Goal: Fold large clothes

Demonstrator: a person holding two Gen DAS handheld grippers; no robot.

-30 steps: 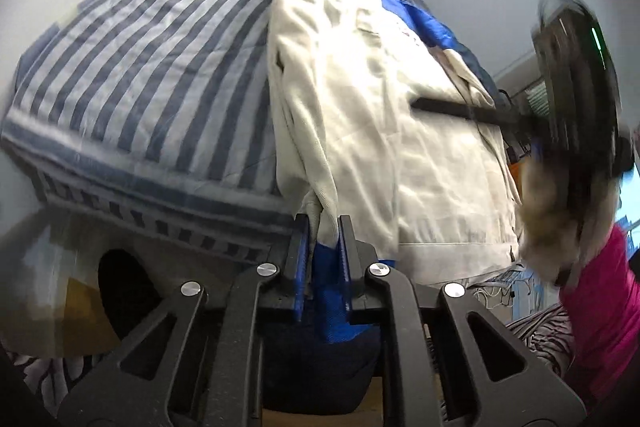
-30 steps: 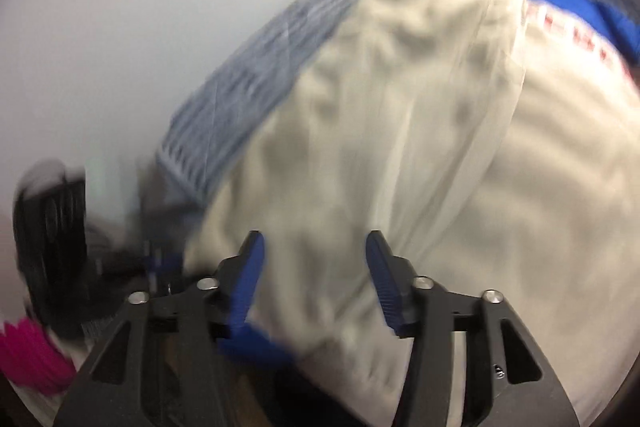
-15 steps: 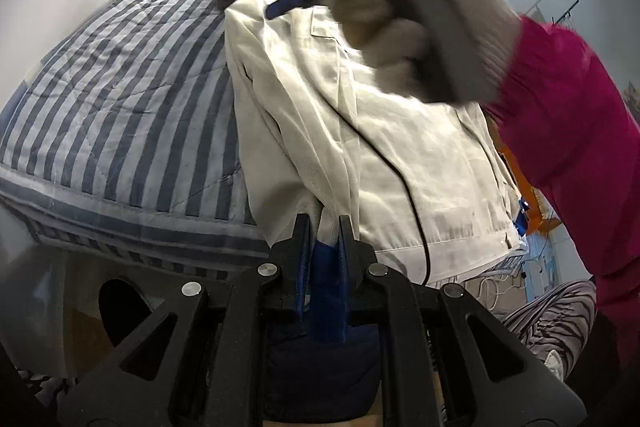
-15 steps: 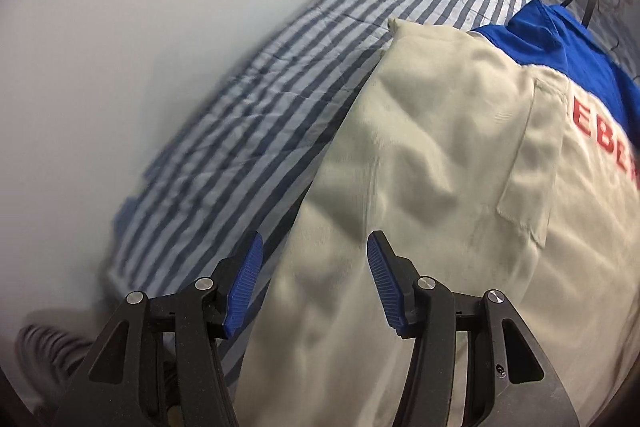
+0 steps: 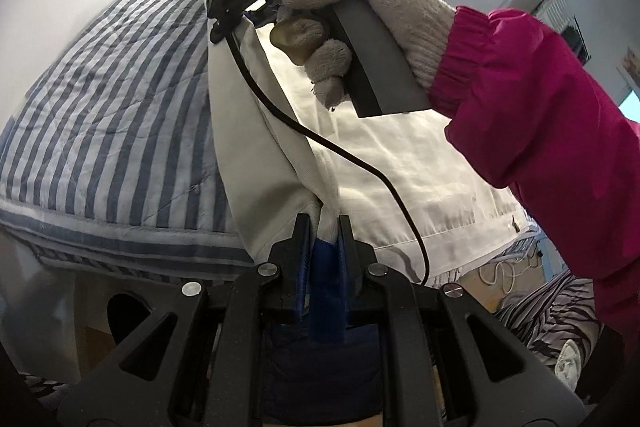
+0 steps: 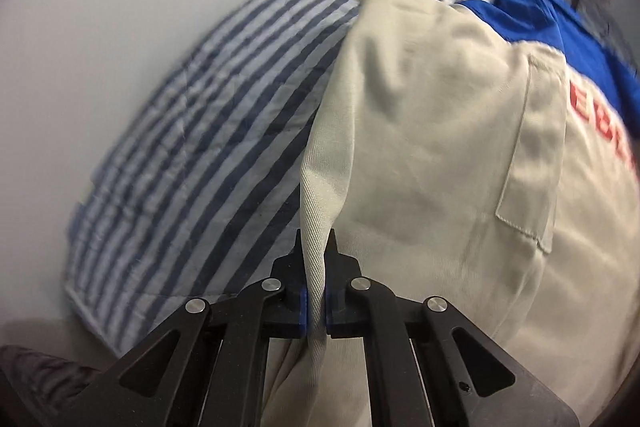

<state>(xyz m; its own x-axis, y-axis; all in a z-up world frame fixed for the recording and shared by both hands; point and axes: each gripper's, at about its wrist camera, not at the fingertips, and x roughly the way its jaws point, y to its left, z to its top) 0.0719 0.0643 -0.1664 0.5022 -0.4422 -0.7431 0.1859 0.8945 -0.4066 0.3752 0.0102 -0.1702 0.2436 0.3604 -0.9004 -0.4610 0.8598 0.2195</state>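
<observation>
Cream jacket (image 6: pixel 440 147) lies on the striped bed (image 6: pixel 224 115); my right gripper (image 6: pixel 315 247) and left gripper (image 5: pixel 324 239) both pinch its edge, ready to fold it over.

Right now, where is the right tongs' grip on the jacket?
The right tongs pinch the cream jacket's left edge fold, beside the striped bedding.
</observation>
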